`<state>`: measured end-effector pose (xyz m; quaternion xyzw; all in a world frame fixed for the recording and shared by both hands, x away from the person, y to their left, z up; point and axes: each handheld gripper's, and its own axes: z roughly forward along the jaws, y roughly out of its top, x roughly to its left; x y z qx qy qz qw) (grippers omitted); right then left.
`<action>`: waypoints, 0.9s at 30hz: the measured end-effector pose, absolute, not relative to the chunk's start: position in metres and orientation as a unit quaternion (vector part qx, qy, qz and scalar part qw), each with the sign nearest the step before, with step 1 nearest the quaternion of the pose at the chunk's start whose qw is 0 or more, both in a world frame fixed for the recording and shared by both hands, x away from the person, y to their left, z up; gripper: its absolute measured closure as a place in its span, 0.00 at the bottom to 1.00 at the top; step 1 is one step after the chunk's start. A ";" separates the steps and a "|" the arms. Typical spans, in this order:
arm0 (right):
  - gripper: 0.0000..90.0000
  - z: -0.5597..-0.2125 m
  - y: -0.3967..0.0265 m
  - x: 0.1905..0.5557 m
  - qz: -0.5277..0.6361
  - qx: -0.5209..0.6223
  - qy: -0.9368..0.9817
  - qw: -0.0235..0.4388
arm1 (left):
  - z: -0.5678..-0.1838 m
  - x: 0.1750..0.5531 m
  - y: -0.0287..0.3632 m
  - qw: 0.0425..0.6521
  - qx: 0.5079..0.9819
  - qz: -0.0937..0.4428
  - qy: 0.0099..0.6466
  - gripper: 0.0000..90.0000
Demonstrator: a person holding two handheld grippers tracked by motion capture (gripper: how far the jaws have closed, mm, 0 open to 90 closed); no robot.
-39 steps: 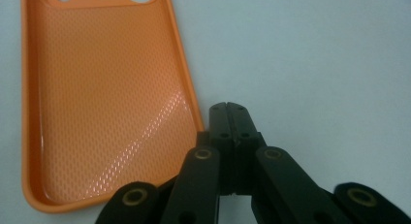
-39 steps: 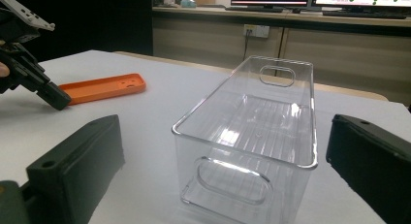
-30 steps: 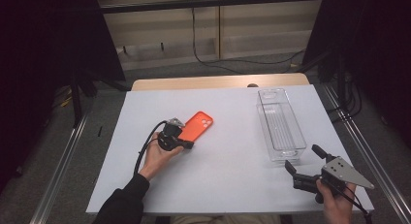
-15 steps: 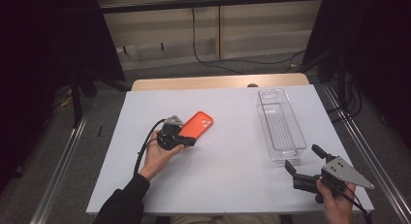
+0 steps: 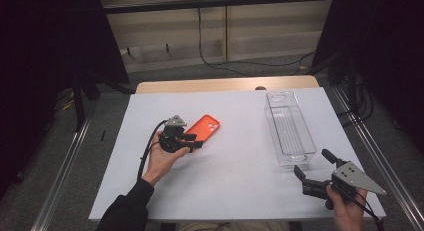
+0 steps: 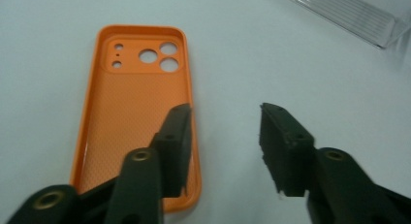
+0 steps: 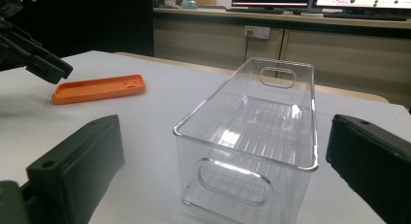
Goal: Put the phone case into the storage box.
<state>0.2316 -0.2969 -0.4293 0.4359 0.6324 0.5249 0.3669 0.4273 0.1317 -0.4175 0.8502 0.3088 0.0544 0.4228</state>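
An orange phone case (image 5: pixel 204 127) lies inside-up on the white table, its camera holes at the far end (image 6: pixel 135 103). My left gripper (image 5: pixel 196 141) hovers at its near end and is open. Its jaws have just been opening. One fingertip (image 6: pixel 177 132) overlaps the case's right edge, and bare table shows in the gap (image 6: pixel 225 112). A clear plastic bin (image 5: pixel 290 128) stands empty at the right. My right gripper (image 5: pixel 313 162) is open just in front of the bin's near end (image 7: pixel 252 117), with the jaws wide apart (image 7: pixel 227 127).
The white table sheet (image 5: pixel 235 186) ends at a wooden strip along the far side. Metal rails run along both sides of the table. From the right gripper view the case (image 7: pixel 99 89) and the left gripper (image 7: pixel 34 54) sit far off at the left.
The left gripper's jaws have spread apart at the near end of the orange case. The case lies where it was. The right hand and gripper have stayed put.
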 end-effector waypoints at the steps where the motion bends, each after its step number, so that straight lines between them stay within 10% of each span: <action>1: 0.00 -0.429 -0.297 0.232 0.525 0.436 0.632 0.367 | -0.417 0.427 0.132 0.426 0.849 0.057 0.308 0.52; 16: 0.00 -0.429 -0.298 0.232 0.524 0.438 0.631 0.367 | -0.410 0.434 0.136 0.417 0.846 0.056 0.328 0.05; 27: 0.00 -0.429 -0.298 0.232 0.523 0.438 0.631 0.369 | -0.397 0.446 0.143 0.421 0.841 0.056 0.335 0.06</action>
